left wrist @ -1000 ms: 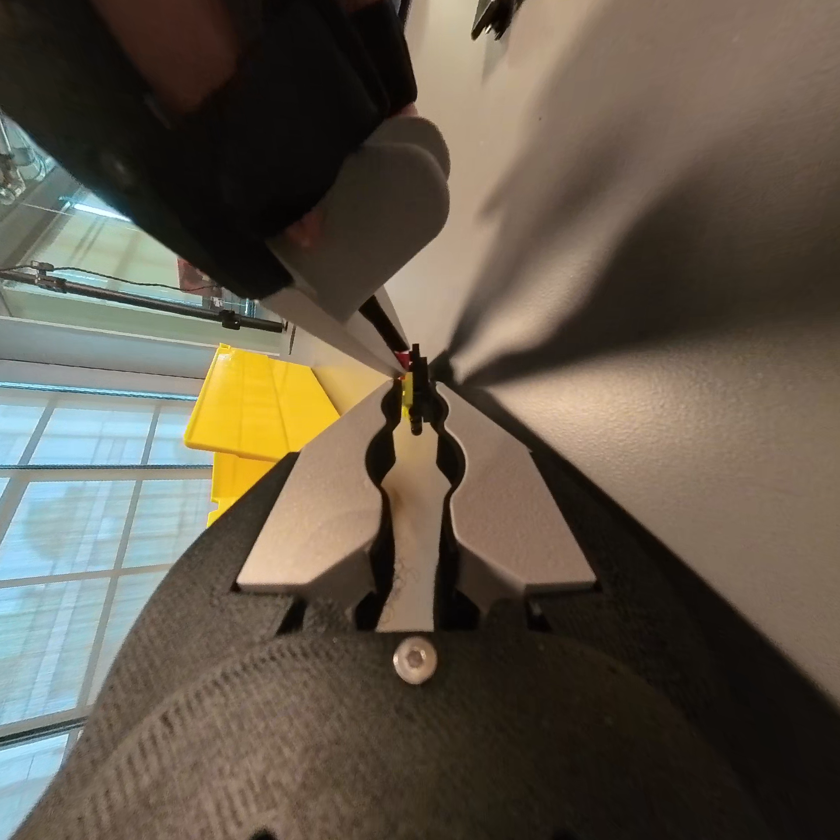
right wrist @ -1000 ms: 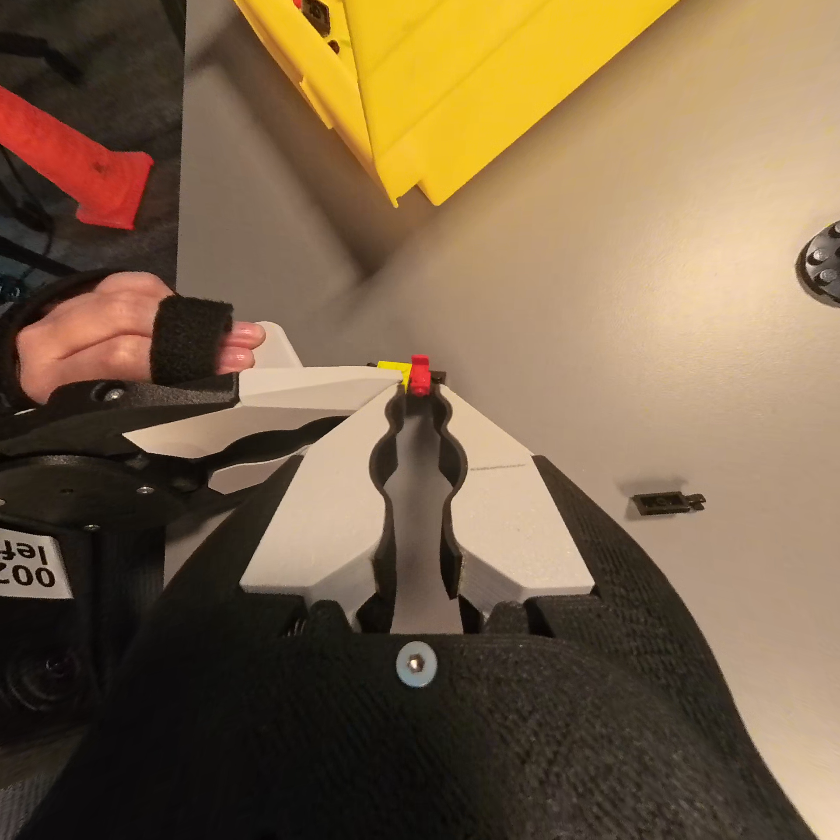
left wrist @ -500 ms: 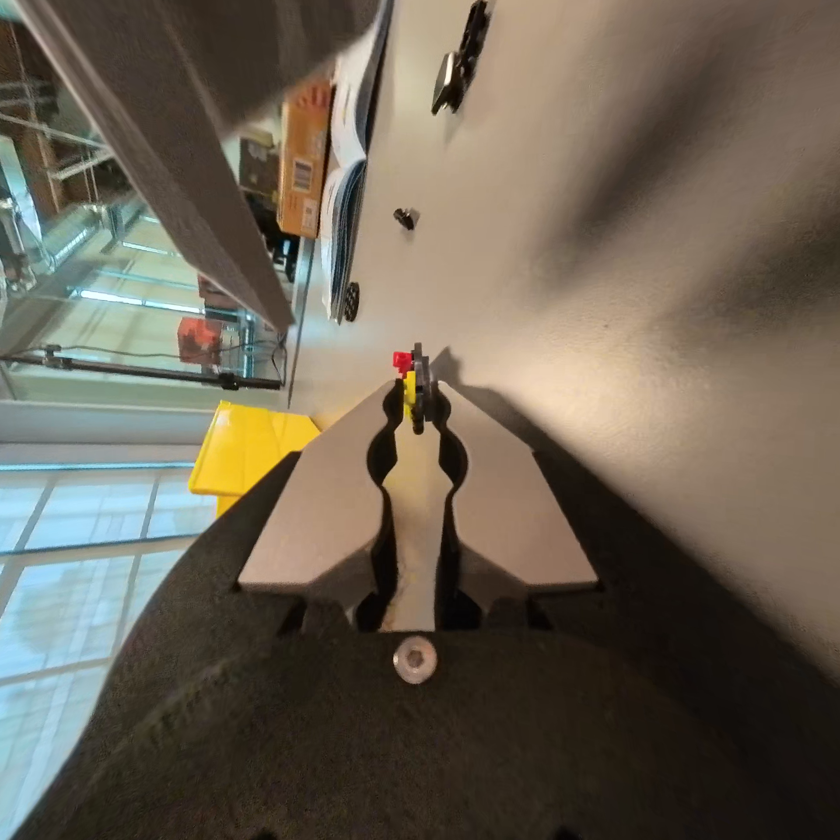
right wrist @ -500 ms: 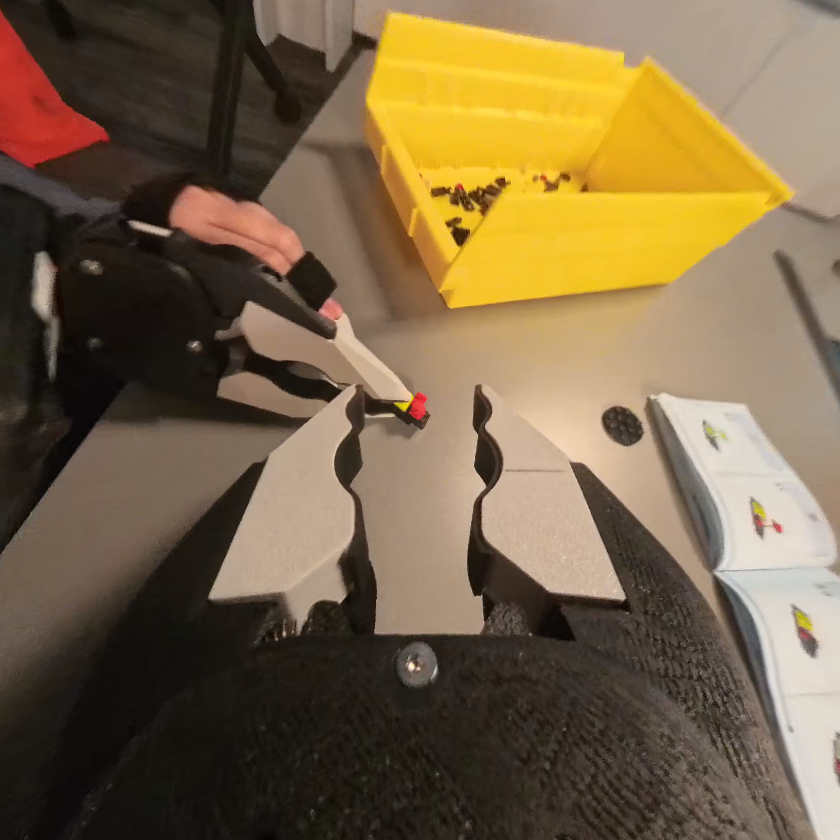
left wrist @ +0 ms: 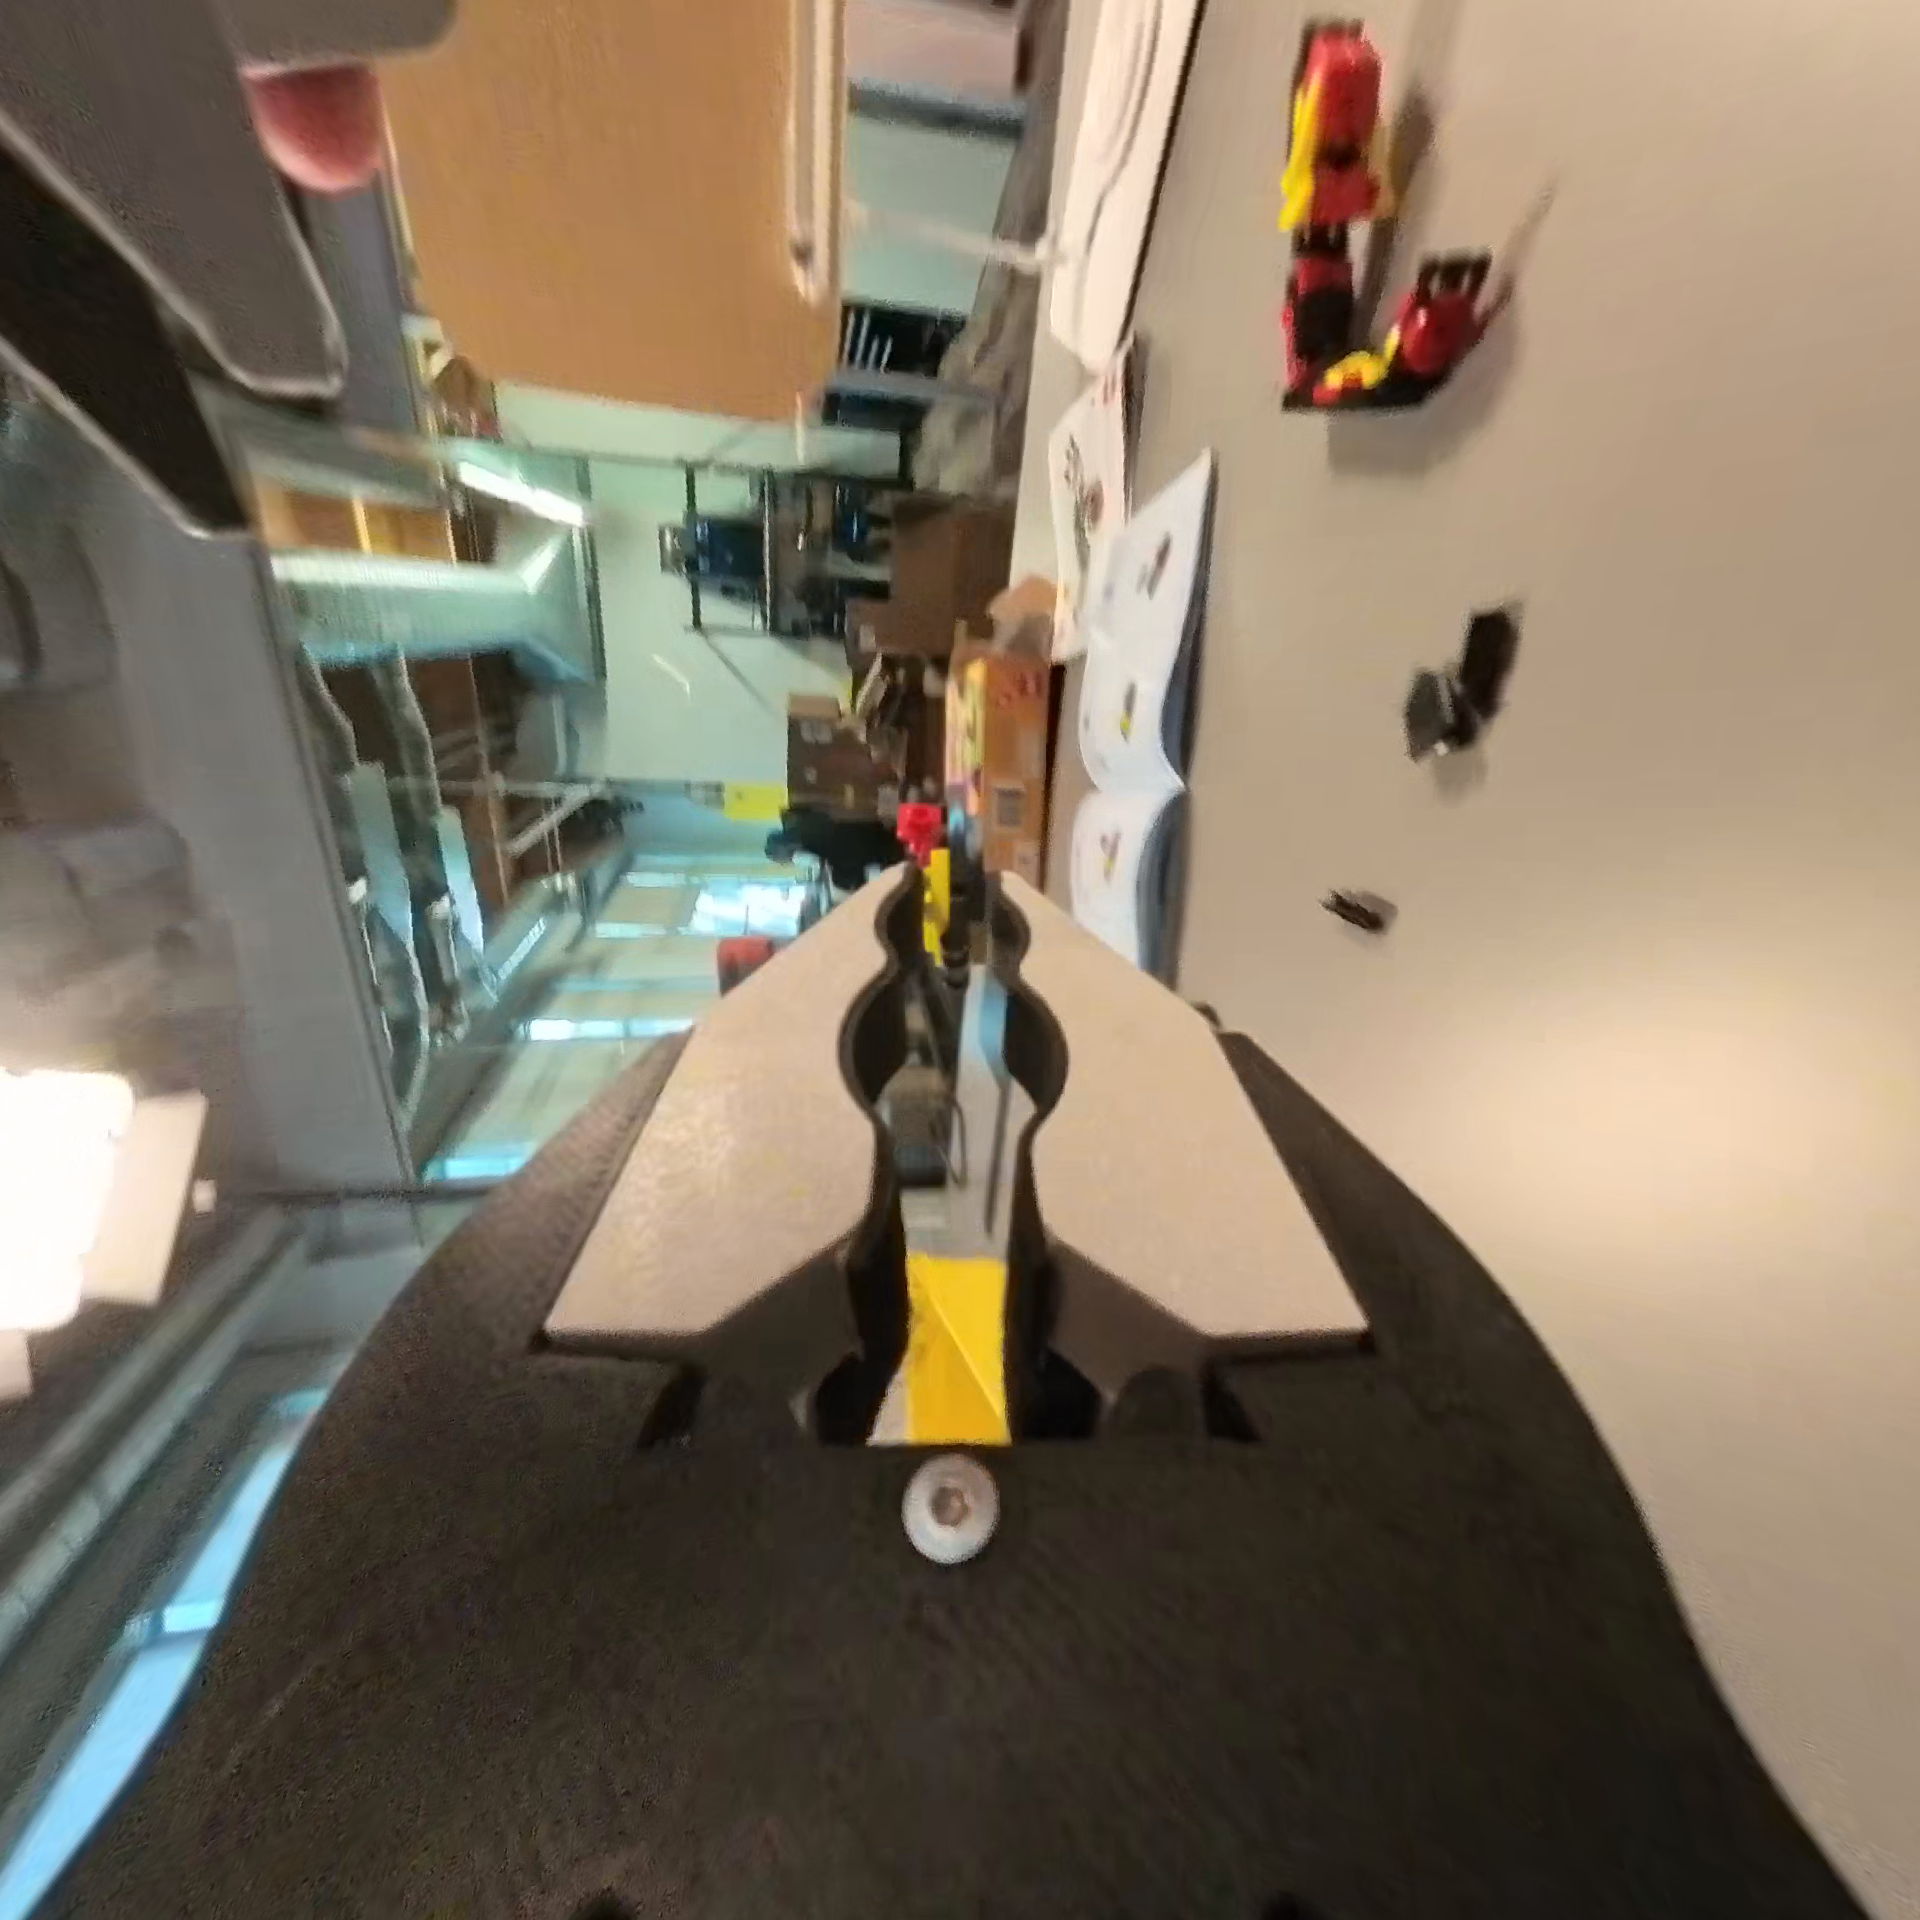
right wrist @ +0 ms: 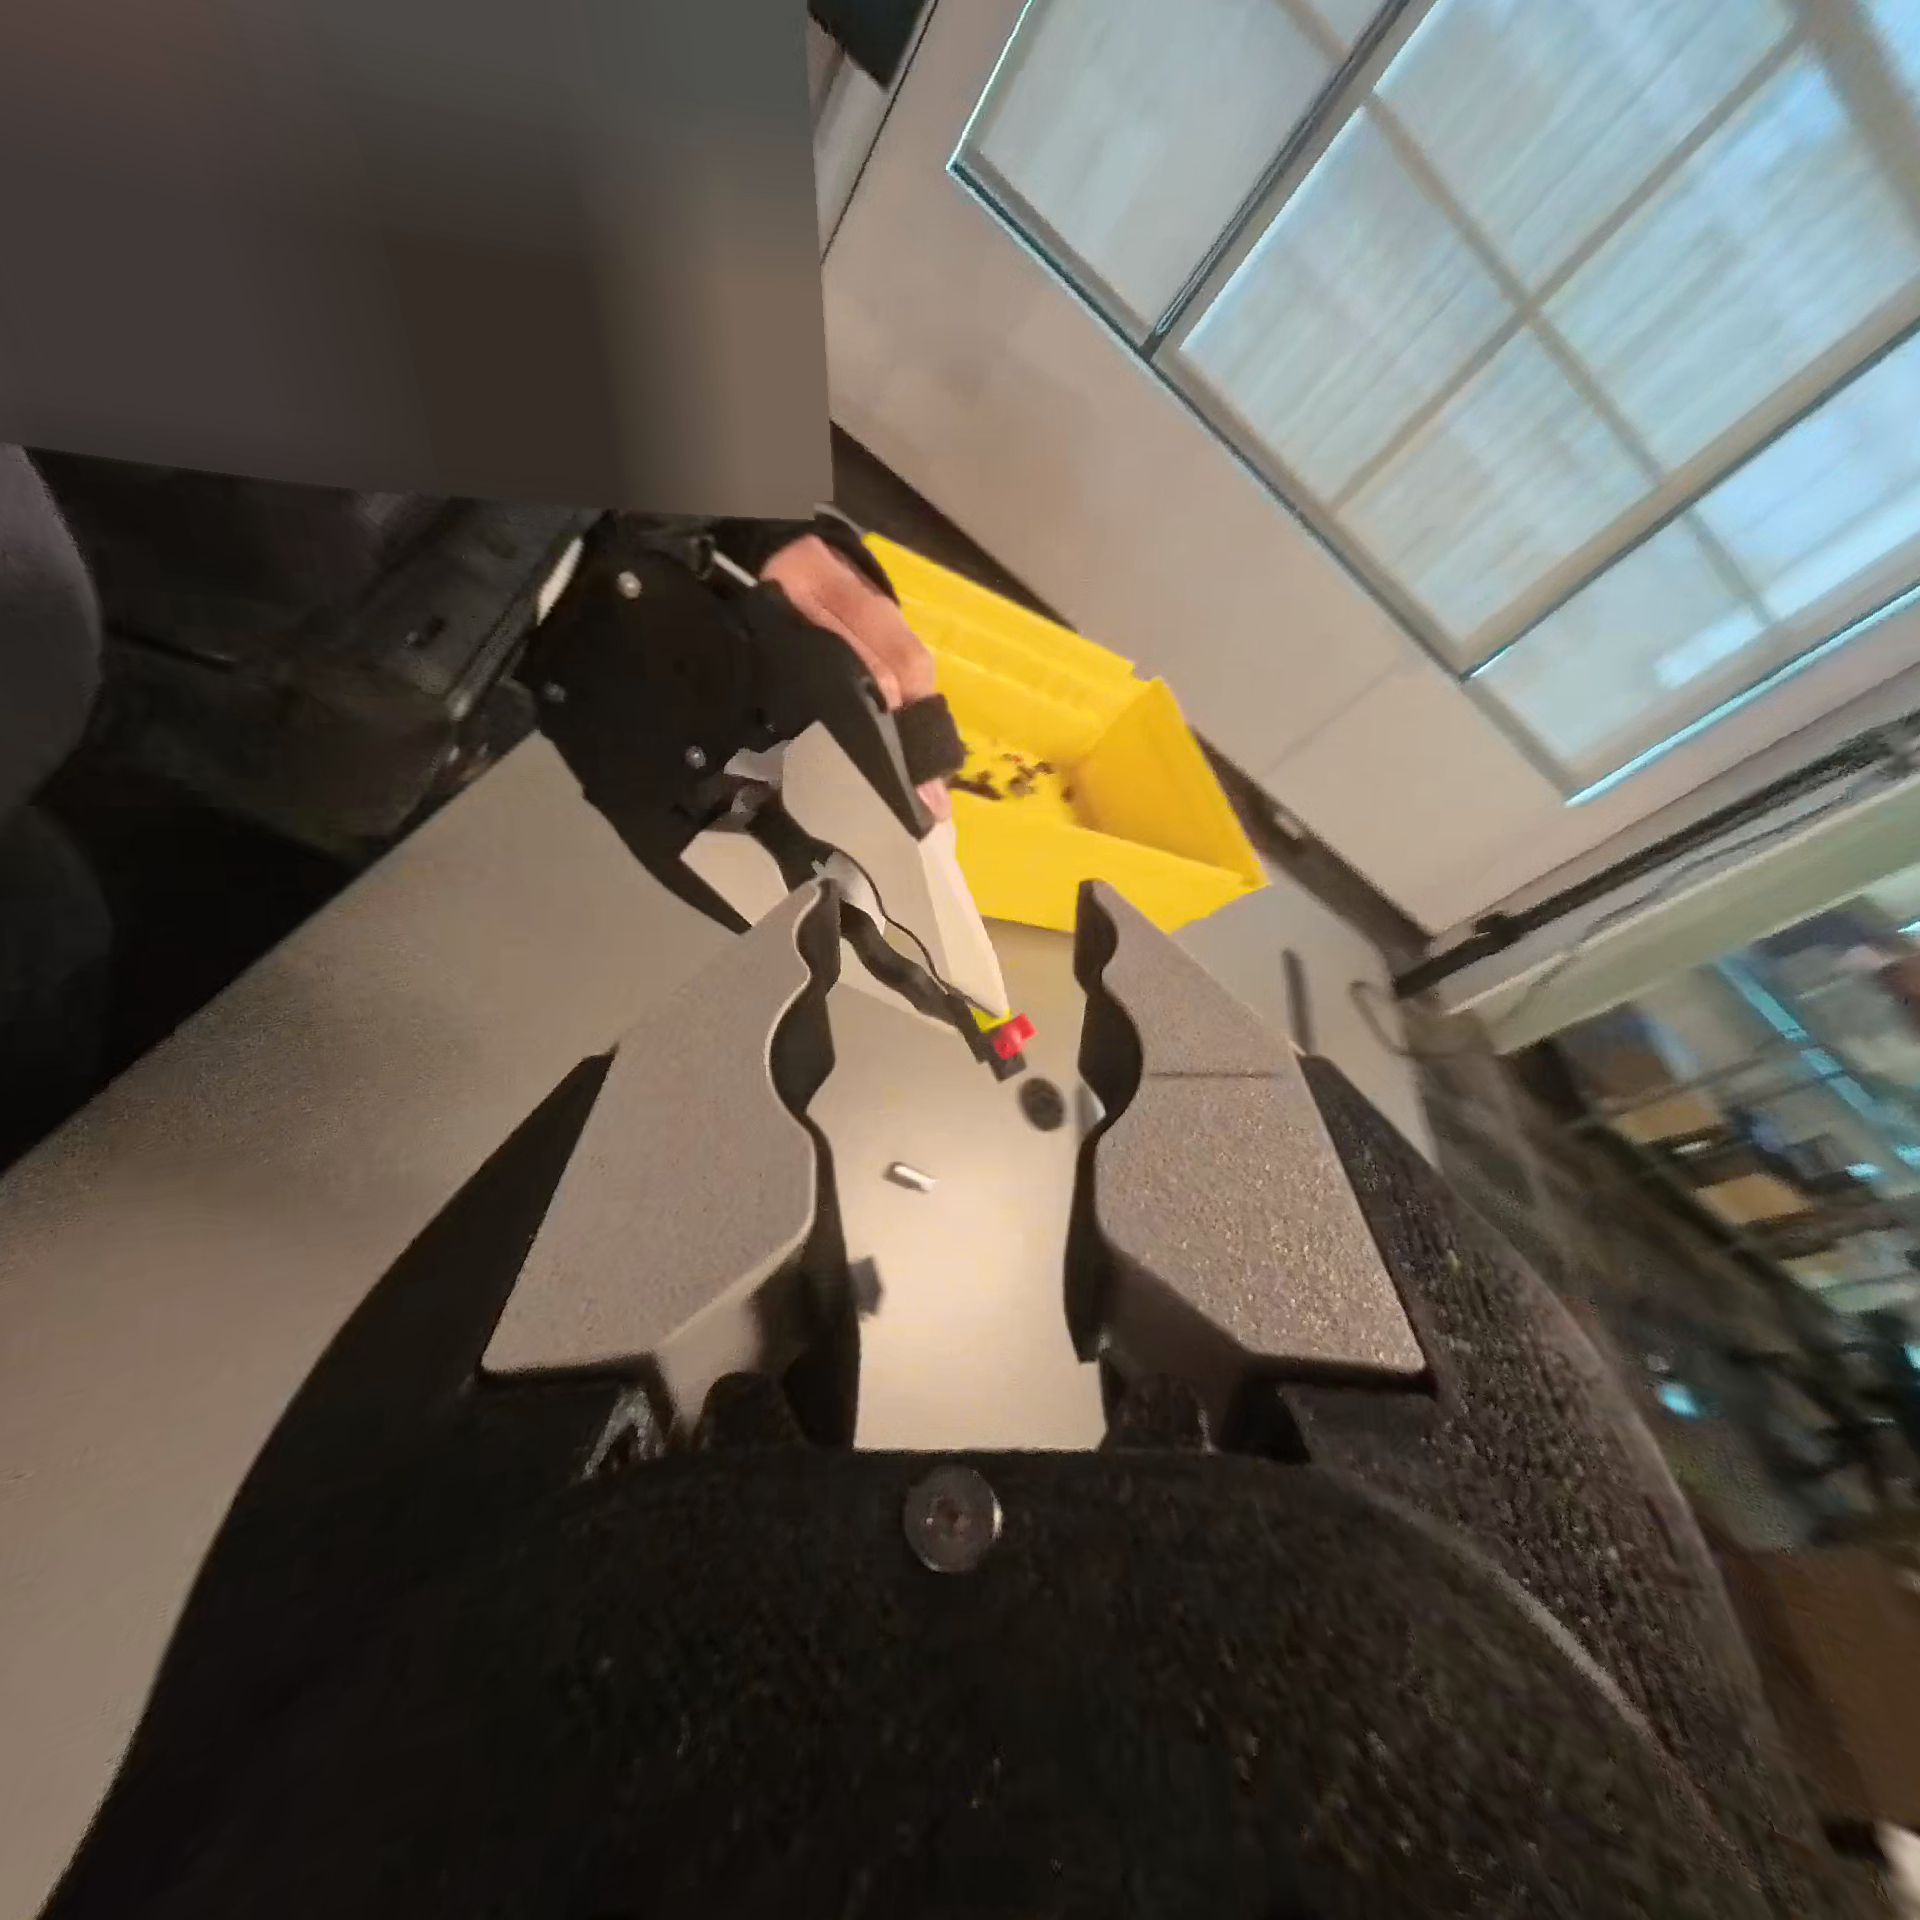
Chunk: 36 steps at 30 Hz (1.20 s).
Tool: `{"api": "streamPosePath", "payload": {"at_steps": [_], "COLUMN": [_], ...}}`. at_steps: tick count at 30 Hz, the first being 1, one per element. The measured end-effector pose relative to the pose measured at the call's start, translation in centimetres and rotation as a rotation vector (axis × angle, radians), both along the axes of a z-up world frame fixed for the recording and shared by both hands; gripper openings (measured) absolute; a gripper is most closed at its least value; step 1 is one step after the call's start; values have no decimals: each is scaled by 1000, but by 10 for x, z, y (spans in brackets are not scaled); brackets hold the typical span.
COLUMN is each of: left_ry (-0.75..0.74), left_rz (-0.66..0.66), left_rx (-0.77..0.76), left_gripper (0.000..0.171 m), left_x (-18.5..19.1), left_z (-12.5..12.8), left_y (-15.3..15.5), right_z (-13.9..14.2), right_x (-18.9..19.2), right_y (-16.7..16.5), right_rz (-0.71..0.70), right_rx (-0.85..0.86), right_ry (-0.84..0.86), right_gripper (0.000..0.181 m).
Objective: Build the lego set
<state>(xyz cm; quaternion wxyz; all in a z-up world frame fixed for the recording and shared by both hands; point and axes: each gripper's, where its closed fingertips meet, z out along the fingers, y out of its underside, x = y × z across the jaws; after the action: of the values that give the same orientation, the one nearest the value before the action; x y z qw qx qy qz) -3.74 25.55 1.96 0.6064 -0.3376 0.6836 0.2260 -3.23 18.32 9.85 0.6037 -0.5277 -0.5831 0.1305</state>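
Observation:
My left gripper is shut on a small lego piece made of black, yellow and red parts, and holds it above the grey table. The same piece shows in the right wrist view at the tip of the left gripper, which a gloved hand holds. My right gripper is open and empty, pulled back from the piece. A red, yellow and black lego build stands on the table farther off.
A yellow bin with loose pieces stands behind the left gripper. Open instruction booklets lie at the table's edge. Small dark pieces lie on the table, and a round black part and a small grey pin. The grippers' ends are close to 11 cm from one another.
My right gripper has let go of the red part, opened and pulled back and up. My left gripper still holds the piece and has lifted and turned toward the room.

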Motion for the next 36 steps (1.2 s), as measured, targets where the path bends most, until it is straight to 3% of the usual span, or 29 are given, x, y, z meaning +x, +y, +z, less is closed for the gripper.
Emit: {"api": "streamPosePath", "payload": {"at_steps": [6,11,14,19,25,36], "left_ry": [-6,-18,-20,-49,-128,-146], "left_rz": [-258,-494,-688,-917,-1193,-1364], "left_rx": [3,-11,-111,-177,-308,-450], "left_gripper": [10,10,10,10,10,10], "left_x": [53,94,105,97,73,49], "left_z": [72,117,126,140,142,144], "left_y": [-4,-25,-46,-69,-101,-103], "right_z": [67,80,80,74,72,72], "right_x": [38,76,95,100,71,45], "right_y": [-24,-20,-13,-16,-24,-30], "right_rz": [30,-87,-190,-201,-81,17], "right_rx": [187,330,394,391,437,465], "right_ry": [104,74,26,-16,-14,24], "right_gripper": [45,44,42,46,41,23]}}
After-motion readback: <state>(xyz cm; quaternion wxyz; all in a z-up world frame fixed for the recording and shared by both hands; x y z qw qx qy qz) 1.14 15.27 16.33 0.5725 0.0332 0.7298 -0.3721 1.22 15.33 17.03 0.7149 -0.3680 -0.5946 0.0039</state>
